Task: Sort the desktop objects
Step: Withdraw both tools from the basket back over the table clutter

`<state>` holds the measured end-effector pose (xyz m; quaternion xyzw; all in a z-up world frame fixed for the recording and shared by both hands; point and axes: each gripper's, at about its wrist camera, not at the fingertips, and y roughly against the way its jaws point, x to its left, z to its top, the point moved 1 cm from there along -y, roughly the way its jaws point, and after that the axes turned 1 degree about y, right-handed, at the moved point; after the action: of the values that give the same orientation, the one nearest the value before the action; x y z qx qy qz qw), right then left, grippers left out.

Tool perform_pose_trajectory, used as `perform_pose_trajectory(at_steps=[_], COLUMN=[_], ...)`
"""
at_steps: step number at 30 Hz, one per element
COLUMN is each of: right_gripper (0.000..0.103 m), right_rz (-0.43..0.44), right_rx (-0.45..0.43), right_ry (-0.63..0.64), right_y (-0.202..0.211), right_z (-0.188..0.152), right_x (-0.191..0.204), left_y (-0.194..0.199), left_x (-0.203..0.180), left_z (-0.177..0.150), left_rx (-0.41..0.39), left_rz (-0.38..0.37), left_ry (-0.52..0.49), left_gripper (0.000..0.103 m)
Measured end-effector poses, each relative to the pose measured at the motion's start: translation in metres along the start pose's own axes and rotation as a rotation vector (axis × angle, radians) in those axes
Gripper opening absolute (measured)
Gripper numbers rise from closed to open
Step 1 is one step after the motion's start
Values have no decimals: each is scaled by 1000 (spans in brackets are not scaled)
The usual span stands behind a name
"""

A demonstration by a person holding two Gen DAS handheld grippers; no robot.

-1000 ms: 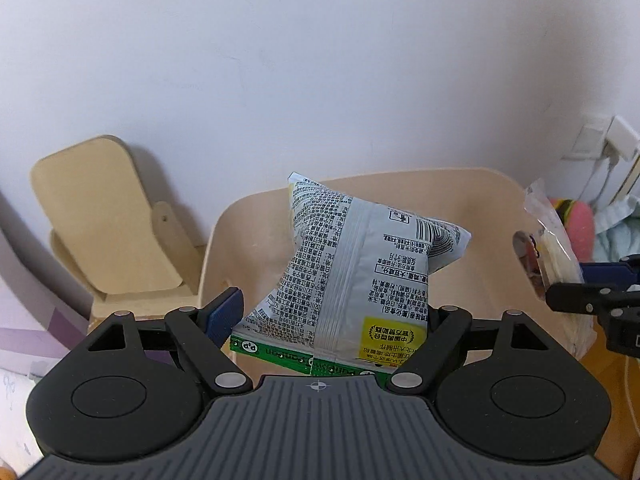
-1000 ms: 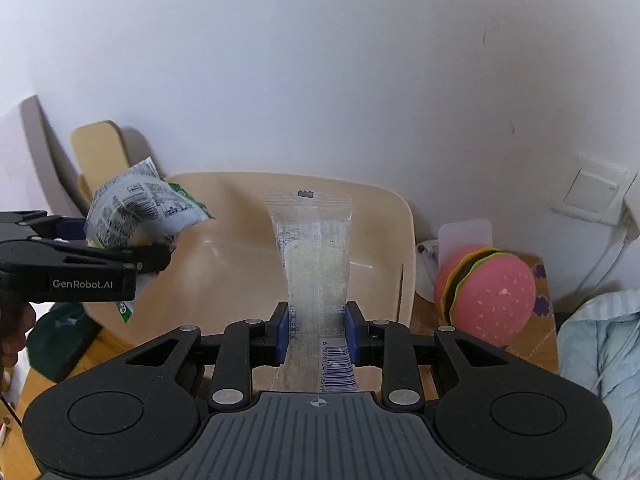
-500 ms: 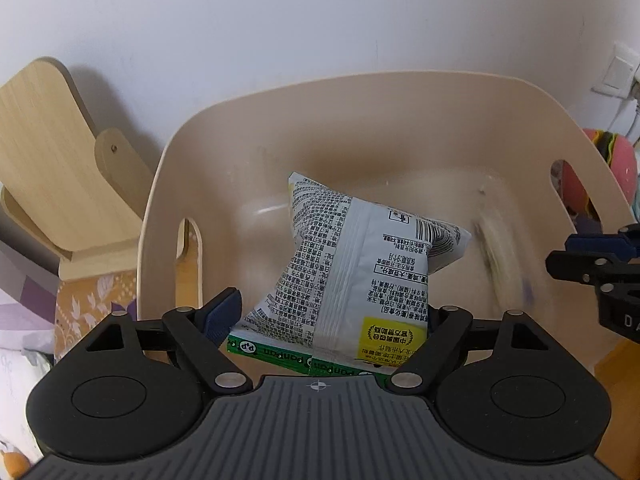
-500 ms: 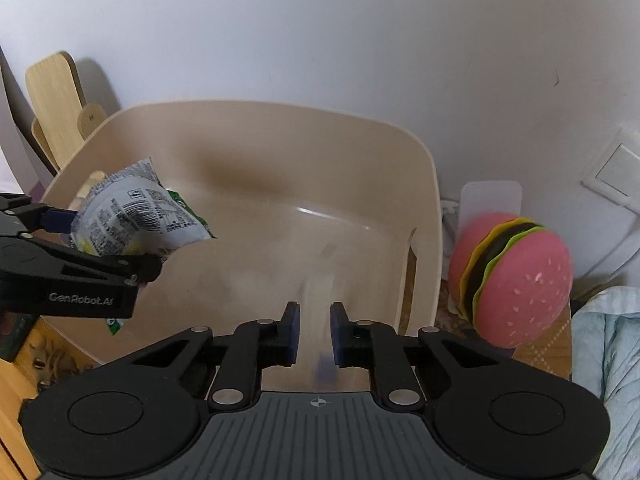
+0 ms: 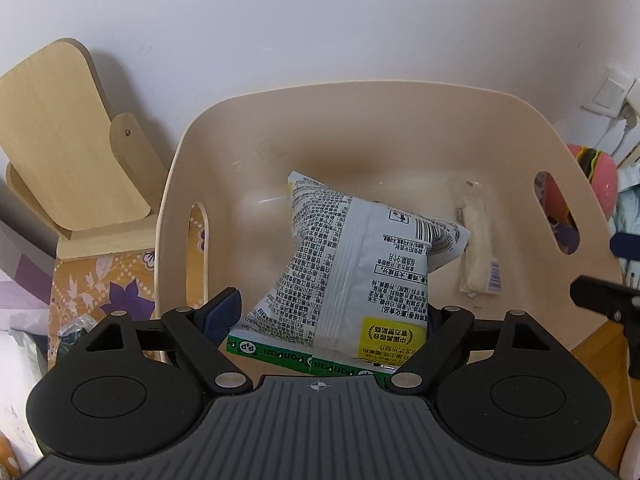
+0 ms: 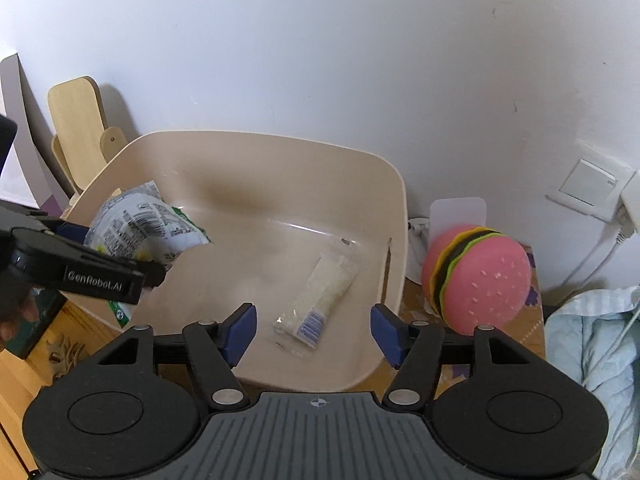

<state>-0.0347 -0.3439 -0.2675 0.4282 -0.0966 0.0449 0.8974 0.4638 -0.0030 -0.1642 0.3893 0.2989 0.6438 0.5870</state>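
One beige tub (image 5: 400, 120) is seen ahead of and below both hand-held grippers. One printed snack bag (image 5: 352, 272) is held by its bottom seam in the left hand-held gripper (image 5: 332, 316), whose jaws are closed on it, and the bag is poised above the tub's floor, inside the rim. If the jaws are parted while the bag leans toward the near wall, the bag could be caught on the rim and tipped out onto the tabletop (image 6: 416, 300); a light, puffy bag may also be dragged back by a pad on withdrawal.

One burger-shaped toy (image 6: 476, 276) is seen outside the tub, right of the right hand-held gripper (image 6: 312, 330), and could be knocked if that gripper is swung outward. Its jaws are spread wide and nothing is held between them.

One clear-wrapped snack stick (image 6: 320, 292) is seen lying flat on the tub's floor, just ahead of the right hand-held gripper's blue pads (image 6: 240, 328). It could be covered or shifted when the bag is dropped, though little harm would be expected from that.

One wooden stand (image 5: 68, 140) is seen beyond the tub, to the left of the left hand-held gripper.
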Motion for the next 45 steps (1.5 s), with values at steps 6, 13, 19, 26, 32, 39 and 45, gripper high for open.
perform_pose_trajectory(at_steps=[6, 13, 19, 26, 32, 39, 45], right_gripper=[67, 67, 69, 76, 79, 90, 90], right_rz=[-14, -10, -12, -7, 11, 62, 77], right_rx=[6, 12, -1, -12, 10, 42, 78], right_ry=[-15, -16, -44, -78, -115, -215, -282], right_y=[4, 3, 10, 30, 45, 54, 52], right_z=[-1, -2, -6, -25, -54, -88, -114], right_x=[0, 4, 5, 7, 16, 31, 51], left_y=[9, 9, 36, 64, 89, 110, 117], left_x=[-3, 3, -5, 5, 24, 45, 54], left_z=[1, 4, -1, -27, -60, -99, -131], left_rx=[-82, -73, -94, -114, -119, -113, -94], left_rz=[-21, -68, -66, -57, -34, -6, 0], left_ry=[4, 31, 4, -43, -74, -81, -93], left_gripper=[90, 91, 92, 93, 95, 96, 96])
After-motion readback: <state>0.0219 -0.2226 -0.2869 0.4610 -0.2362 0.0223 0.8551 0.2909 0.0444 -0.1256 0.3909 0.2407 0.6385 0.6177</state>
